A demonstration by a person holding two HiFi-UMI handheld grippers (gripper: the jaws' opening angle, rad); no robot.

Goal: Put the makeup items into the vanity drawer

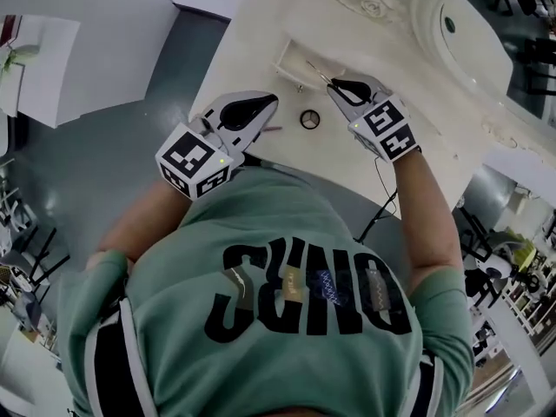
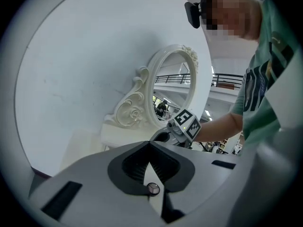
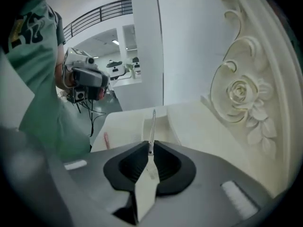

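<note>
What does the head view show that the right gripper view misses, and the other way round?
Only the head view shows the small black ring on the table and the mirror glass. Only the right gripper view shows the balcony railing far behind. Both show the right gripper shut on a thin silver stick over the open drawer, plus the left gripper.

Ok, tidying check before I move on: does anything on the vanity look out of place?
Nothing spilled or broken. A small dark ring and a thin pinkish stick lie loose on the vanity top, outside the open drawer. The right gripper holds a thin metal stick pointed toward that drawer.
</note>
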